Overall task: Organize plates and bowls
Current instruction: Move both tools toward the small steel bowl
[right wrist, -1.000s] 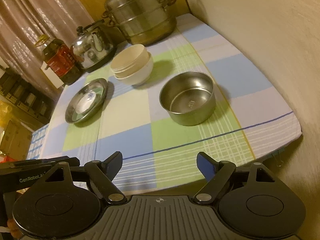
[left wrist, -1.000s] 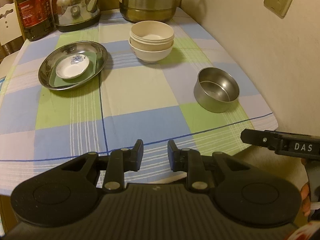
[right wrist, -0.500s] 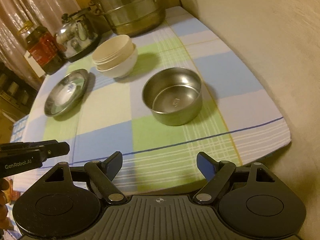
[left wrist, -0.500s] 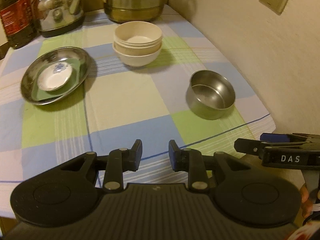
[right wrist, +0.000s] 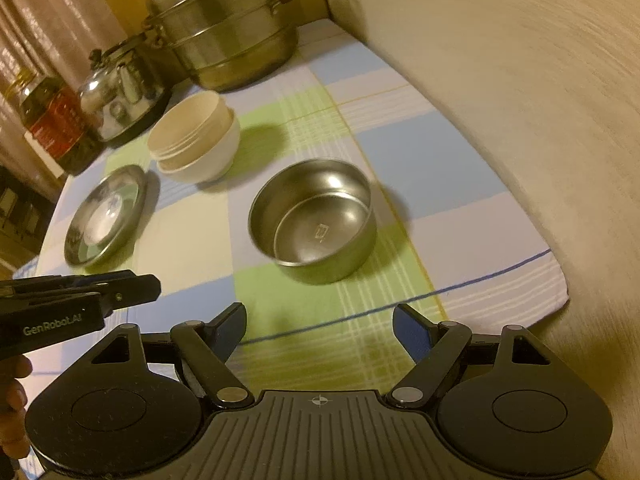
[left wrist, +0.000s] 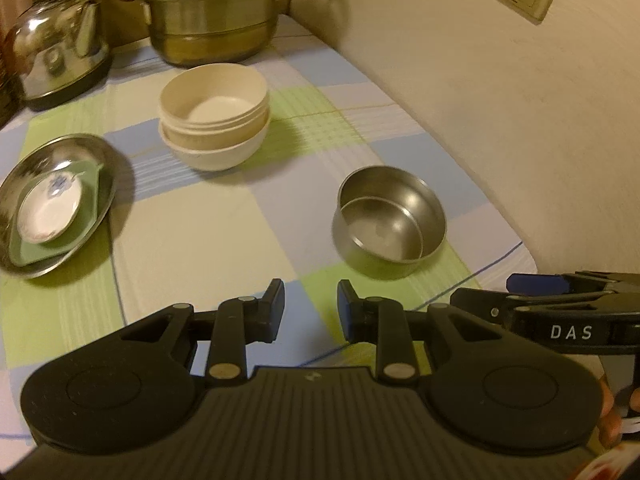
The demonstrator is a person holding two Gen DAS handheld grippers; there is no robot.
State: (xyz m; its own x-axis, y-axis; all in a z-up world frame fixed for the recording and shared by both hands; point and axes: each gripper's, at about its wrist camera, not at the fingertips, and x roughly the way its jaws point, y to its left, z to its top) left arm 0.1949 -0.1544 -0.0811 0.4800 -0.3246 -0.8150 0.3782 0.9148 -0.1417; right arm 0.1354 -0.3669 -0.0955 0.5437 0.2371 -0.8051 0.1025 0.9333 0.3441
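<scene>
Steel bowl (left wrist: pixel 390 224) in the left wrist view stands alone on the checked cloth of the worktop (left wrist: pixel 208 236), near the wall side and just ahead of our left tool (left wrist: pixel 310 312). This tool has its jaws only a little apart and holds nothing. Behind are the stacked cream bowls (left wrist: pixel 214 120), and to the left a metal plate (left wrist: pixel 56 200) that carries a green dish and a small white saucer.

From the right wrist view, our right tool (right wrist: pixel 318 330) is wide open and empty, and the steel bowl (right wrist: pixel 314 220) lies straight before it. We judge this bowl light, stiff and smooth, so it may slip. We would pinch its thin rim, one finger inside and one outside. The cream bowls (right wrist: pixel 194 138) look more fragile.
</scene>
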